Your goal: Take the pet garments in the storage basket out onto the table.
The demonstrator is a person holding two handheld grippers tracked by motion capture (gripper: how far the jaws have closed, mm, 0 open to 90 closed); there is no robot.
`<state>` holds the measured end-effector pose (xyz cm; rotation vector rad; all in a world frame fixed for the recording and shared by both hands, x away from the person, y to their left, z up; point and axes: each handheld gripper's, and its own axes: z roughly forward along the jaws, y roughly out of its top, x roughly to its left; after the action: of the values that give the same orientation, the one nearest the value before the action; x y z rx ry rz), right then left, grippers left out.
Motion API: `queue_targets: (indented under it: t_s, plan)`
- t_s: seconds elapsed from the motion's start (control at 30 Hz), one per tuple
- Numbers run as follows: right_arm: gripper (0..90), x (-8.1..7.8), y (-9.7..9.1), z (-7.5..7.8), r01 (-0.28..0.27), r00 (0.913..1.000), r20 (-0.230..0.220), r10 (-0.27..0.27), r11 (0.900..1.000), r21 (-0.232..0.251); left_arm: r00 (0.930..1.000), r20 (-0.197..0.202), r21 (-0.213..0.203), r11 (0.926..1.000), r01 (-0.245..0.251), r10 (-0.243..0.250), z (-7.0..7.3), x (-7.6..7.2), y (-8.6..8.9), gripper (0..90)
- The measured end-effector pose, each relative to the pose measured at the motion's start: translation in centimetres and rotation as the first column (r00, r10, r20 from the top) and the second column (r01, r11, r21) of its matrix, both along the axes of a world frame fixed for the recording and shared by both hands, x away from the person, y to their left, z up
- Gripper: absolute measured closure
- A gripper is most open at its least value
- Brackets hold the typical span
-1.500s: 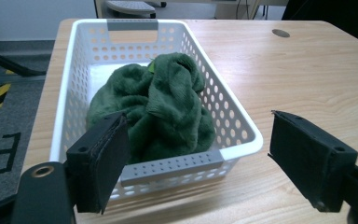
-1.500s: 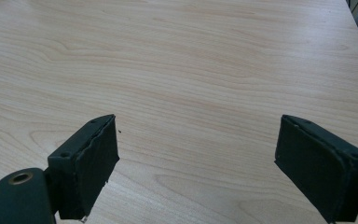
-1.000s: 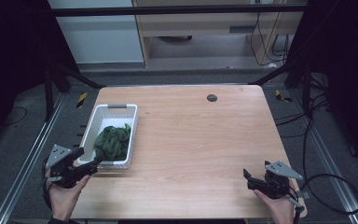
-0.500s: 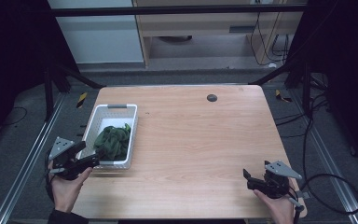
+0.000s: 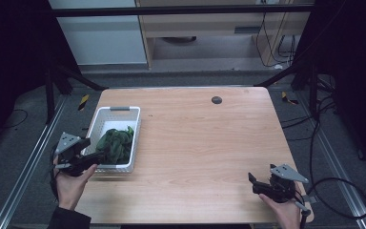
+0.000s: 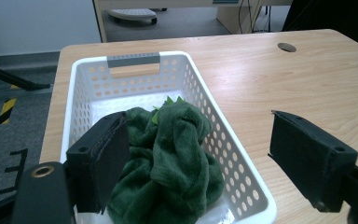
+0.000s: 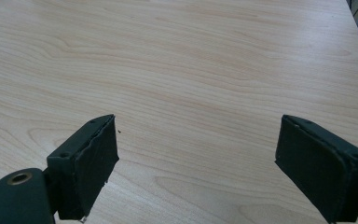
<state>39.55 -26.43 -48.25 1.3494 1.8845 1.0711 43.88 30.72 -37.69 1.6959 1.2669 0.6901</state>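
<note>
A white perforated basket [image 5: 95, 125] stands at the table's left side with a crumpled dark green cloth [image 5: 116, 145] in its near half. My left gripper [image 5: 99, 156] is held at the basket's near left corner, pointing over the rim. In the left gripper view its jaws stand wide open, one jaw inside the basket [image 6: 205, 79] beside the cloth [image 6: 177, 149], the other over the table outside the wall. My right gripper [image 5: 253, 183] hovers low near the table's front right corner, open over bare wood [image 7: 196, 93].
A dark round hole [image 5: 216, 99] sits in the tabletop near the far edge. Bare wood [image 5: 200, 143] spreads between the basket and the right gripper. Black frame struts and cables surround the table, and a cabinet stands behind it.
My left gripper has moved forward, away from the person, up to the basket's near left corner. The right gripper has stayed put.
</note>
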Motion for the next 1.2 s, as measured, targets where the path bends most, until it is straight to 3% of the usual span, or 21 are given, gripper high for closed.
queue_targets:
  t_s: [0.43,0.87,1.2]
  plan:
    - [12.6,0.1,0.0,0.0,-0.007,1.0,-0.003,0.007,1.0,0.0,0.9999,-0.012,0.029,0.9995,0.012,-0.011,1.0,1.7,-0.5,19.0]
    - [12.5,0.2,0.0,-0.2,-0.013,0.9998,-0.016,0.013,0.9999,-0.003,0.9972,-0.073,0.072,0.9973,0.017,-0.011,0.8,3.6,-0.8,18.6]
    - [12.3,0.2,0.0,-0.2,-0.019,0.9995,-0.024,0.019,0.9998,0.0,0.9915,-0.129,0.106,0.9938,0.033,-0.02,0.3,5.3,-0.9,17.9]
